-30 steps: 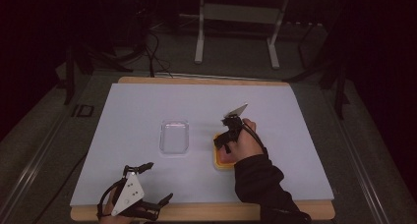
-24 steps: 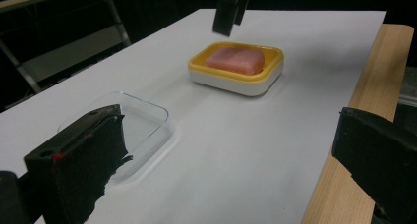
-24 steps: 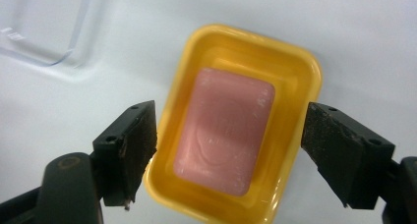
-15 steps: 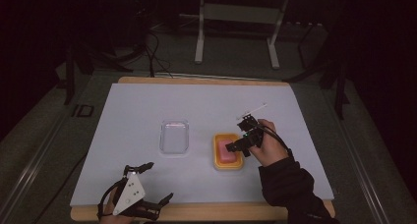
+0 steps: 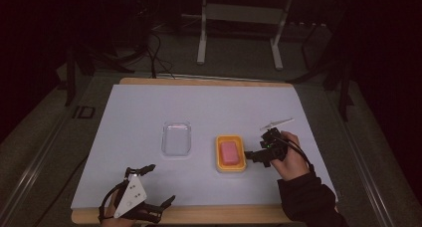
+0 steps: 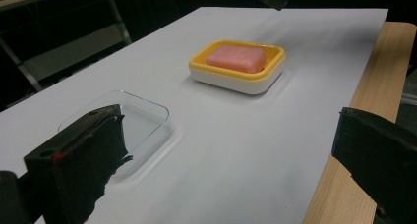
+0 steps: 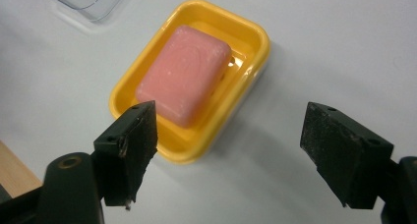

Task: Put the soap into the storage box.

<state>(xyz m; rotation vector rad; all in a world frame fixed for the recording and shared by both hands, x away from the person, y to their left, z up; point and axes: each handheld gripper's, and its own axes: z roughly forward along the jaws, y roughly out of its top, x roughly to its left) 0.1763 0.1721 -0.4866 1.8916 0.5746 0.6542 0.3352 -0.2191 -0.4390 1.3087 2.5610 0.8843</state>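
Soap (image 5: pixel 229 152) sits in its yellow dish (image 5: pixel 230 166) mid-table, clear lid (image 5: pixel 176 138) apart; your right gripper (image 5: pixel 257 156) hovers beside it, left gripper (image 5: pixel 158 185) near you. Left gripper view: jaws wide, empty. Right gripper view: jaws apart above the dish; covering probably remains.

The left gripper (image 5: pixel 152 187) sits low at the near left, jaws spread wide. The right hand (image 5: pixel 291 160) holds the right gripper (image 5: pixel 255 156) at the right, jaws parted, pointing left.
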